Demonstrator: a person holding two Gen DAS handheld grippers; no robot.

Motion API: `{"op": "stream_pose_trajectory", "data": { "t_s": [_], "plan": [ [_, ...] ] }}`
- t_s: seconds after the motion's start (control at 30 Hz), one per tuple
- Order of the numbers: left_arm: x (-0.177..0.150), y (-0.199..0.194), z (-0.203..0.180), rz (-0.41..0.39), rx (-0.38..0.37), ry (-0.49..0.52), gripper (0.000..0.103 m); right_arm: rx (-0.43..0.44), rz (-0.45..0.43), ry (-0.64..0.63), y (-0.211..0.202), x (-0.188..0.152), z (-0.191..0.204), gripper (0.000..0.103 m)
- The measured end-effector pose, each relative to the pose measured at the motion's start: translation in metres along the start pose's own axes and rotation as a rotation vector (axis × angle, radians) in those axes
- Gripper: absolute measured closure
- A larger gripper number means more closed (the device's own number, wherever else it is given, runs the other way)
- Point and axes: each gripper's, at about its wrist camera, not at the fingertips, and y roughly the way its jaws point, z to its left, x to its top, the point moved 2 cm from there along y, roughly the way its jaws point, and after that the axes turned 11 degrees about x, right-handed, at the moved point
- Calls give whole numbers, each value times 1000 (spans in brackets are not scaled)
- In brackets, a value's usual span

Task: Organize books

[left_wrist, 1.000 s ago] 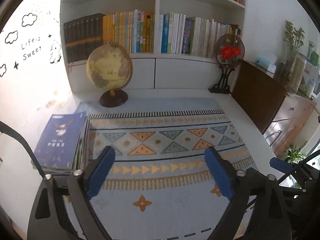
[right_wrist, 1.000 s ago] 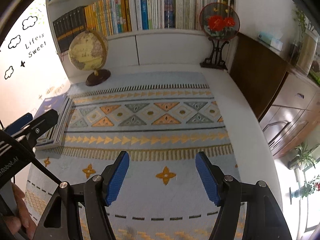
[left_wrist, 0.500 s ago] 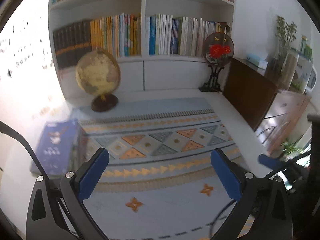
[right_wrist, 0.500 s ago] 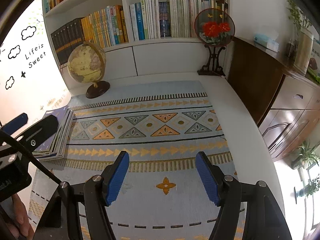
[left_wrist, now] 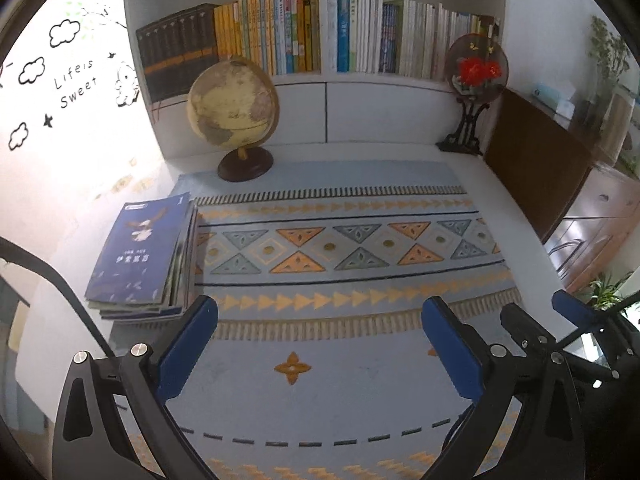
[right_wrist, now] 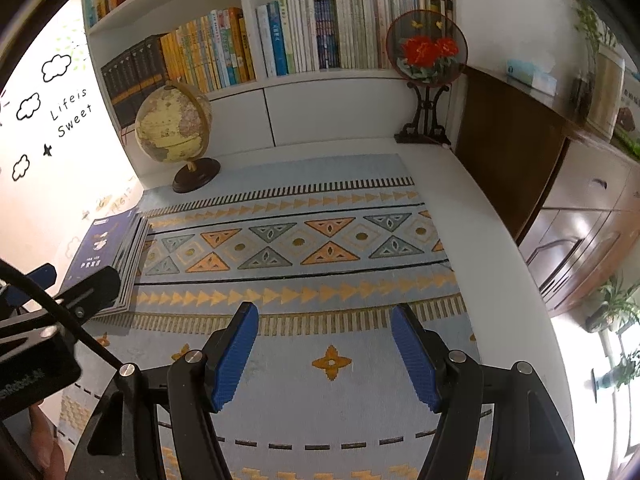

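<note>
a stack of books with a dark blue cover on top lies flat on the left edge of the patterned rug, near the globe below the bookshelf. the left gripper and right gripper hover over the rug, jaws apart and empty.
</note>
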Motion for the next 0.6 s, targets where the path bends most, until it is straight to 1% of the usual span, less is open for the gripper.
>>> {"op": "stream_pose_trajectory", "data": {
  "t_s": [0.07, 0.1, 0.13, 0.2, 0.27, 0.33, 0.47, 0.6],
  "plan": [
    [-1, -2, 1, 0, -9, -14, 1, -3, 12, -21, 2, -4, 4, 36],
    [-2, -3, 1, -2, -2, -17, 1, -2, 18, -23, 3, -5, 4, 36],
    [-2, -3, 1, -2, 9, -13, 1, 2, 26, -20, 5, -7, 5, 36],
    [-1, -3, 1, -7, 8, -1, 1, 12, 40, -11, 7, -8, 3, 36],
    [-1, -4, 1, -11, 14, 1, 1, 12, 44, -9, 8, -8, 2, 36],
    [-1, -5, 2, -10, 5, -1, 1, 2, 37, -14, 7, -6, 1, 36],
    [-1, 1, 1, 29, -18, 0, 1, -3, 29, -7, 6, -3, -3, 36],
    [-2, 4, 0, 36, -19, 1, 1, -1, 40, -1, 9, -4, -4, 36]
  ]
}}
